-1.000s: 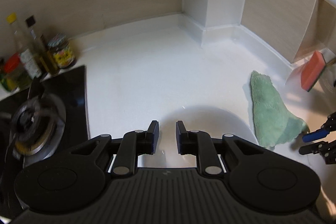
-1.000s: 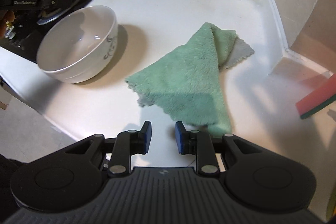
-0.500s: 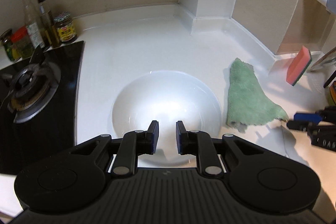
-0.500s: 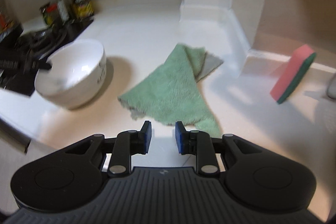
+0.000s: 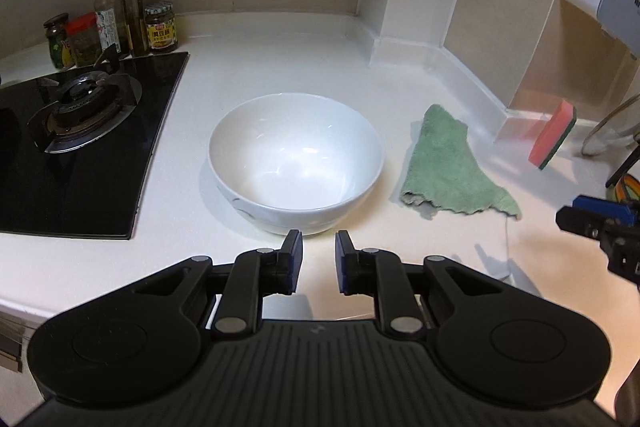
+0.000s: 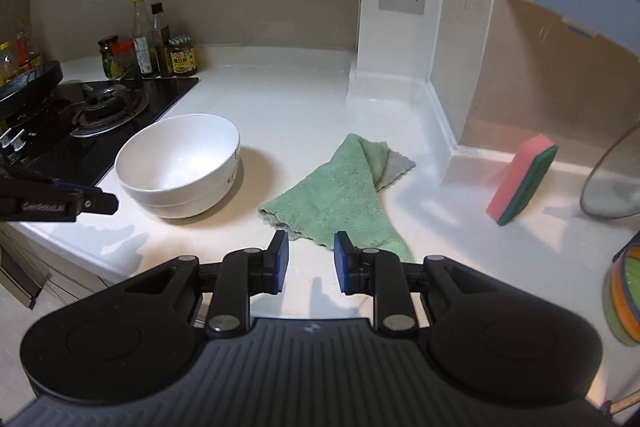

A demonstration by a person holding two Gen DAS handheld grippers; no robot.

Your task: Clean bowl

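Both grippers have drawn back from the counter over the past second, and the bowl, which earlier sat close under the left gripper's fingers, now lies wholly ahead of them. With its jaws parted by a modest gap and nothing between them, the left gripper (image 5: 318, 247) hovers above the counter's near edge, just short of the bowl (image 5: 296, 163). Equally parted and empty, the right gripper (image 6: 308, 249) hangs over the near corner of the cloth (image 6: 340, 195).

White and upright, the bowl stands on the counter (image 5: 272, 67) between the hob (image 5: 80, 147) on its left and the green cloth on its right, apart from both. Its inside looks bare and glossy. Crumpled into a rough triangle, the cloth shows a grey underside at its far end.

Farther right, a pink-and-green sponge (image 6: 522, 183) stands tilted on the counter near the wall. Bottles and jars (image 5: 116, 27) cluster in the corner behind the hob's burner (image 5: 80, 103). A glass lid (image 6: 612, 183) leans at the right edge of the right wrist view, and stacked coloured bowls (image 6: 624, 299) sit below it.
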